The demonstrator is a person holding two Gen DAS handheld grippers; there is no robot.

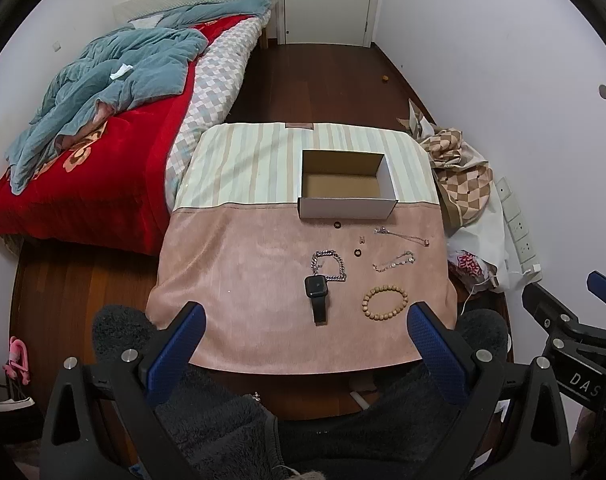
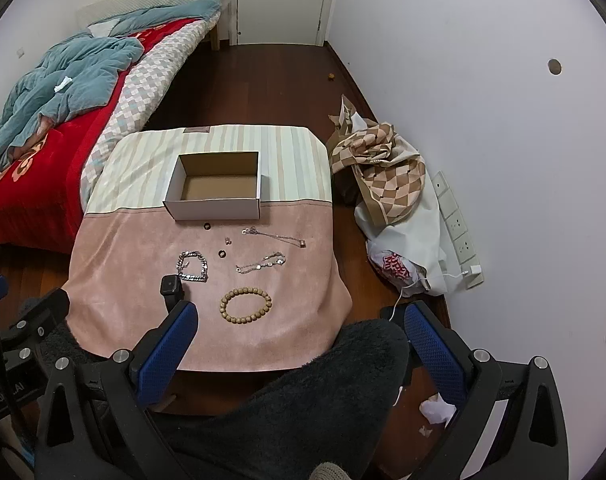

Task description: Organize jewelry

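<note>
An open, empty white cardboard box stands mid-table. In front of it on the pink cloth lie a black smartwatch, a silver chain bracelet, a wooden bead bracelet, two thin chains, two small black rings and a small earring. My left gripper is open and empty above the table's near edge. My right gripper is open and empty, also at the near edge.
The low table is covered by a pink and striped cloth. A bed with red and teal bedding stands left. Checked fabric and bags lie on the floor at right by a power strip. My dark fuzzy knees sit below.
</note>
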